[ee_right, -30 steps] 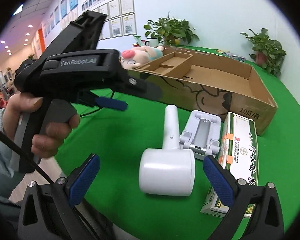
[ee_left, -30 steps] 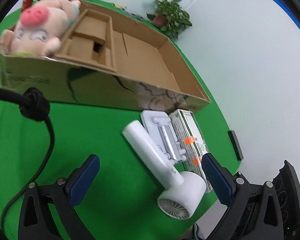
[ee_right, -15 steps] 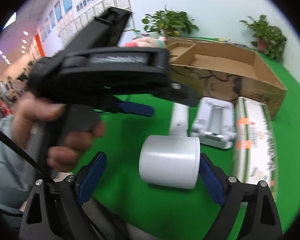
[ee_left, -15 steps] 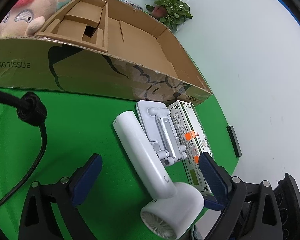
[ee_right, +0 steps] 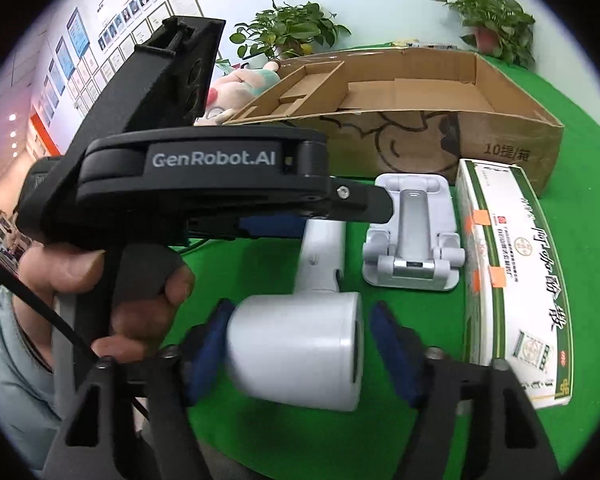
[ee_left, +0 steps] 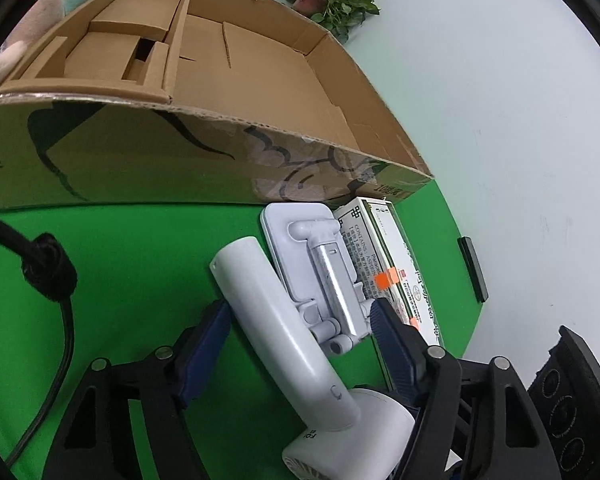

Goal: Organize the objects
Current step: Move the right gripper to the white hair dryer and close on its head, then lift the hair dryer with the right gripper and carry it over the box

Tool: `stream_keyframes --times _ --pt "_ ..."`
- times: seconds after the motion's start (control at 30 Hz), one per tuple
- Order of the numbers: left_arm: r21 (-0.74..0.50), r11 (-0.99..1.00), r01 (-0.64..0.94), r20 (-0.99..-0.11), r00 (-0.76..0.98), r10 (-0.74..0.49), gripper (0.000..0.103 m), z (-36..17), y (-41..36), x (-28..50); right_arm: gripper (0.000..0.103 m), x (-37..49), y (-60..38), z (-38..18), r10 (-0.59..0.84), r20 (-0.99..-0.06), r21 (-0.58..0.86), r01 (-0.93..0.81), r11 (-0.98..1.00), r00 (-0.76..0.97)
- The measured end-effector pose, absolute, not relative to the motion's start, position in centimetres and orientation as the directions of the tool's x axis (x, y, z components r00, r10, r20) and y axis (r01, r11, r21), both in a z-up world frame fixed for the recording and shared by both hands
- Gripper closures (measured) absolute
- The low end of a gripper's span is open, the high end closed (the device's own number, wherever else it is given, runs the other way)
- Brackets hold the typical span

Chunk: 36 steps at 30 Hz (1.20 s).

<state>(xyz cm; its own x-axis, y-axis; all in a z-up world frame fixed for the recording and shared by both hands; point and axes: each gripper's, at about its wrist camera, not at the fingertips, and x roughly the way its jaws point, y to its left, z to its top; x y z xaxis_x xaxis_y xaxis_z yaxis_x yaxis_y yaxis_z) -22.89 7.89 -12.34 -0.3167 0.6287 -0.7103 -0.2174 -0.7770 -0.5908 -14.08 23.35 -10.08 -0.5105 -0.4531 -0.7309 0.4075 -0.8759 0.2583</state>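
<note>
A white hair dryer (ee_left: 284,328) lies on the green table, handle toward the cardboard box (ee_left: 228,96). My left gripper (ee_left: 300,316) is open, its blue pads either side of the dryer's handle and the white folding stand (ee_left: 320,264). My right gripper (ee_right: 300,328) is open around the dryer's round head (ee_right: 296,352), its left pad touching or nearly touching the barrel, the right pad apart from it. The stand (ee_right: 412,232) and a green-and-white medicine box (ee_right: 516,280) lie to the right. A pink plush pig (ee_right: 236,96) lies at the box's far end.
The left gripper's black body (ee_right: 204,176) and the hand holding it fill the left of the right wrist view. A black cable (ee_left: 48,280) lies on the table at left. Potted plants (ee_right: 288,32) stand behind the box. The table edge (ee_left: 460,280) is near the medicine box.
Both grippers moved in on the hair dryer and narrowed: the left now straddles its handle, the right its head. The dryer has not visibly moved.
</note>
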Motion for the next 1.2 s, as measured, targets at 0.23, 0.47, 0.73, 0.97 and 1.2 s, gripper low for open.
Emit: stream_keyframes --times 0.23,0.47,0.73,0.97,1.2 --pt "-0.573 -0.791 -0.215 -0.724 -0.321 0.611 0.037 -12.2 7.8 -21.9 0.041 -12.2 23.1 -9.9 -0.425 -0.760 0.236 0.401 -0.885 -0.491" --pt "-0.548 -0.815 -0.191 -0.749 -0.322 0.579 0.047 -12.1 8.0 -22.1 0.041 -11.4 23.1 -9.9 -0.398 -0.771 0.200 0.404 -0.893 -0.497" --pt "-0.497 -0.851 -0.173 -0.787 -0.323 0.525 0.068 -11.9 8.3 -22.4 0.042 -12.0 22.6 -9.9 -0.360 -0.785 0.160 0.397 -0.904 -0.504" --pt "-0.463 -0.863 -0.203 -0.781 -0.366 0.506 0.071 -9.8 8.7 -21.6 0.043 -11.2 22.4 -9.5 -0.346 -0.787 0.157 0.377 -0.913 -0.511" --pt "-0.432 -0.865 -0.255 -0.750 -0.431 0.502 0.074 -5.8 8.7 -20.7 0.044 -11.7 22.7 -8.9 -0.355 -0.762 0.161 0.372 -0.914 -0.542"
